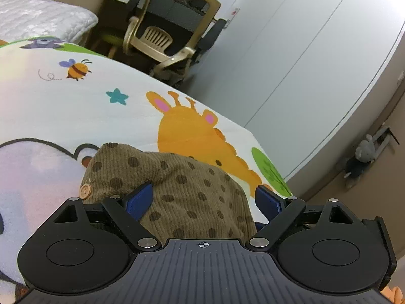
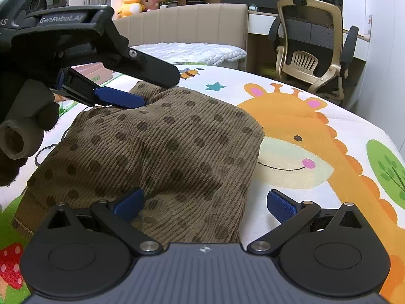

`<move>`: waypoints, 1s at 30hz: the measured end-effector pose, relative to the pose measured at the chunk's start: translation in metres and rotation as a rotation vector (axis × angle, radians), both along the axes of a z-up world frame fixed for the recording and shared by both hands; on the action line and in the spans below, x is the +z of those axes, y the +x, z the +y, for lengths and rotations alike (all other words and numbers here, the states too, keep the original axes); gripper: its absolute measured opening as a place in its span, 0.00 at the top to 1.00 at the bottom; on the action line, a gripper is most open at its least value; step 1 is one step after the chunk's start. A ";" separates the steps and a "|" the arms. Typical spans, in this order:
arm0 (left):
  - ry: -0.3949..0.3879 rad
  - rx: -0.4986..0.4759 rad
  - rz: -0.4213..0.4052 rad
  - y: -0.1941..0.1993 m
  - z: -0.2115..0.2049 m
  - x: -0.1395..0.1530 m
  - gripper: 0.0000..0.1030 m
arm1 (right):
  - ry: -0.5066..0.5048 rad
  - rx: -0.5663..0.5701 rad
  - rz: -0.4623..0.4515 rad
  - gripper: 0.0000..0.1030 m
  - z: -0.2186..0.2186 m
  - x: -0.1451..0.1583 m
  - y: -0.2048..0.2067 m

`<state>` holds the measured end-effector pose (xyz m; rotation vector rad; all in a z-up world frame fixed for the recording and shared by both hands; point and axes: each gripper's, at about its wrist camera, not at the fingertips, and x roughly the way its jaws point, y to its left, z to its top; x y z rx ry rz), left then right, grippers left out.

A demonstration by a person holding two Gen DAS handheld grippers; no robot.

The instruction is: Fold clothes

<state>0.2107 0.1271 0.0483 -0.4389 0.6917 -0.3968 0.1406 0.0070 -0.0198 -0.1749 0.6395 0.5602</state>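
No container is showing in either view. The brown corduroy garment [image 2: 157,157], dotted with darker spots, is lying bunched on the cartoon-printed bed cover [image 2: 316,152], its right edge overlapping the giraffe print [image 2: 298,136]. A wooden button [image 1: 85,191] is sitting at its left edge in the left wrist view.

The left gripper [image 1: 203,200] is standing spread wide and released: its blue pads [image 1: 140,198] are apart, the left one resting against the cloth, the right one out over the bed cover beyond the garment's edge. Seen from the right wrist camera, this same gripper [image 2: 131,88] is reaching in from the left over the garment's far corner, with a gloved hand [image 2: 25,126] gripping its handle.

The right gripper [image 2: 205,202] is also gaping open and gripping nothing, its left pad lying on the near part of the corduroy, its right pad over bare cover.

Beyond the bed, an office chair [image 2: 311,50] is standing beside a desk, a white quilted blanket [image 2: 197,52] is lying near the headboard, and plush toys [image 2: 131,2] are sitting on the ledge above.
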 end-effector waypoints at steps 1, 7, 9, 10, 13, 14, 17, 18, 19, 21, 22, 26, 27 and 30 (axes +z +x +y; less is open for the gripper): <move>0.013 -0.002 0.004 0.001 -0.002 0.001 0.10 | 0.000 0.000 0.001 0.00 0.000 0.000 0.000; 0.072 0.007 -0.014 0.000 -0.011 0.003 0.09 | 0.010 0.001 0.026 0.00 0.000 0.000 0.004; 0.073 0.016 -0.039 -0.010 -0.010 0.010 0.09 | 0.011 0.003 0.034 0.00 0.000 -0.001 0.004; 0.075 0.021 -0.049 -0.015 -0.008 0.014 0.09 | 0.008 0.002 0.032 0.00 0.001 -0.001 0.004; 0.099 0.052 -0.054 -0.032 0.002 0.020 0.09 | -0.005 0.001 0.019 0.00 0.003 -0.001 0.001; 0.108 0.063 -0.044 -0.038 0.007 0.019 0.09 | -0.009 0.000 0.014 0.00 0.004 -0.001 0.000; 0.128 0.089 0.004 -0.051 0.021 0.008 0.09 | -0.017 0.000 0.008 0.00 0.005 0.000 -0.001; 0.132 0.099 0.020 -0.054 0.026 0.003 0.09 | -0.019 0.000 0.006 0.00 0.005 0.000 -0.001; 0.133 0.111 0.038 -0.058 0.031 -0.002 0.09 | -0.023 -0.001 0.002 0.00 0.005 0.001 -0.001; 0.119 0.123 0.067 -0.062 0.039 -0.010 0.09 | -0.028 -0.001 0.000 0.00 0.006 0.001 -0.002; 0.116 0.127 0.078 -0.064 0.042 -0.014 0.09 | -0.029 -0.001 0.002 0.00 0.006 0.002 -0.002; 0.177 0.135 0.103 -0.067 0.041 -0.022 0.09 | 0.109 0.042 0.113 0.00 -0.014 0.011 0.008; 0.185 0.135 0.101 -0.068 0.040 -0.022 0.09 | 0.175 0.040 0.160 0.00 -0.022 0.015 0.014; 0.203 0.133 0.093 -0.070 0.037 -0.022 0.09 | 0.321 -0.024 0.292 0.00 -0.039 0.023 0.036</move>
